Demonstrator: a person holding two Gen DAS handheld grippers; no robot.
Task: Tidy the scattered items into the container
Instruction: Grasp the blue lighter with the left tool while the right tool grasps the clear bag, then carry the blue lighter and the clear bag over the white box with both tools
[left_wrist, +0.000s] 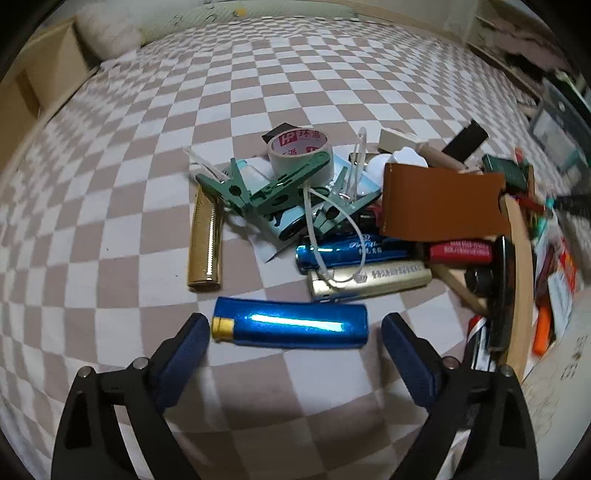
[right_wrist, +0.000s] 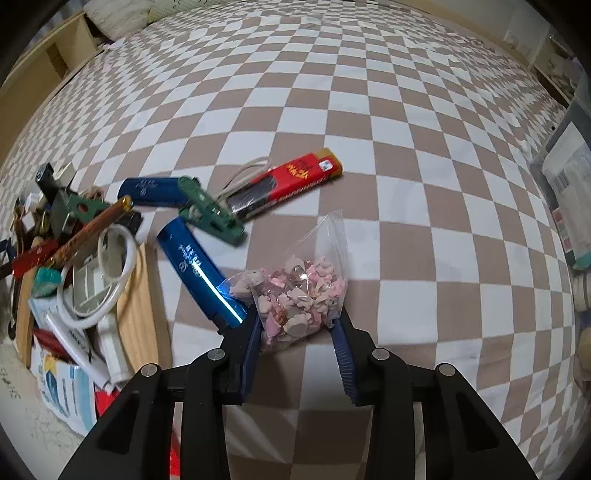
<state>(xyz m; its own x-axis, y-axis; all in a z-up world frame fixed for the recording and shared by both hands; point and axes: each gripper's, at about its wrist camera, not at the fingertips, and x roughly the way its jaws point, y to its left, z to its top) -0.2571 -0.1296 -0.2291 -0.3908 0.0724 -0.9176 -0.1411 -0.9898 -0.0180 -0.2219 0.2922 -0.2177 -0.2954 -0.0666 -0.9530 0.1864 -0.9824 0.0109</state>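
Hovering low with fingers spread, the left gripper (left_wrist: 291, 334) is straddling a shiny blue metallic lighter (left_wrist: 290, 326); the right gripper (right_wrist: 297, 328) is pinching a clear plastic bag of pink chips (right_wrist: 299, 291).

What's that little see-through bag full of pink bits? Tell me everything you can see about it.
The plastic bag is small, clear and crinkly, filled with pink and whitish broken chips. It lies on the checkered cloth, its empty top pointing away. The right gripper straddles its lower end, both blue pads touching its sides. A blue lighter lies against its left edge.
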